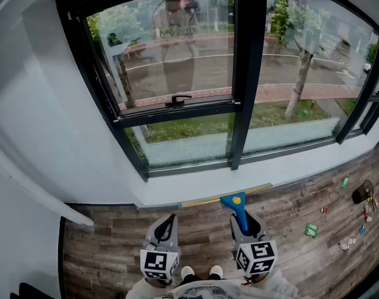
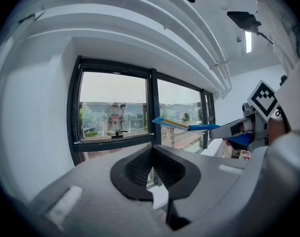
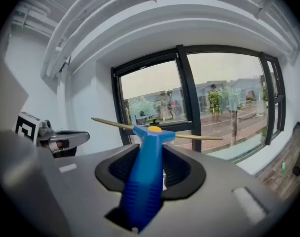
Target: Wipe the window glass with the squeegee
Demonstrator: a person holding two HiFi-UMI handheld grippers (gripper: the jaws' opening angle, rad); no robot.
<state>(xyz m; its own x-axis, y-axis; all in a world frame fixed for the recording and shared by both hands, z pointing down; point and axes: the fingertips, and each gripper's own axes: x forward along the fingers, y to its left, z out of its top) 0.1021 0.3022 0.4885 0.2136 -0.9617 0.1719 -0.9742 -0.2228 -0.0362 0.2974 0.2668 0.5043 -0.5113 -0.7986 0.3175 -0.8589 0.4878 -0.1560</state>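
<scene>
Right gripper (image 3: 151, 157) pinches squeegee (image 3: 145, 181) by ribbed blue plastic handle. Thin blade sits crosswise ahead of jaws, short of window glass (image 3: 224, 107), not touching. Left gripper (image 2: 152, 168) jaws pressed together, nothing between.
Head view only: both grippers low over wood-plank floor (image 1: 289, 207), small litter (image 1: 310, 230) at right.
Gripper views only: stepped white ceiling (image 3: 155, 14).
Farther: white sill (image 1: 196, 189), black frame (image 1: 242, 73), trees and street through glass.

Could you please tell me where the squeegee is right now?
In the head view the squeegee sits low and centre-right, its blue handle clamped in the right gripper, its blade crosswise before the sill under the window.
</scene>
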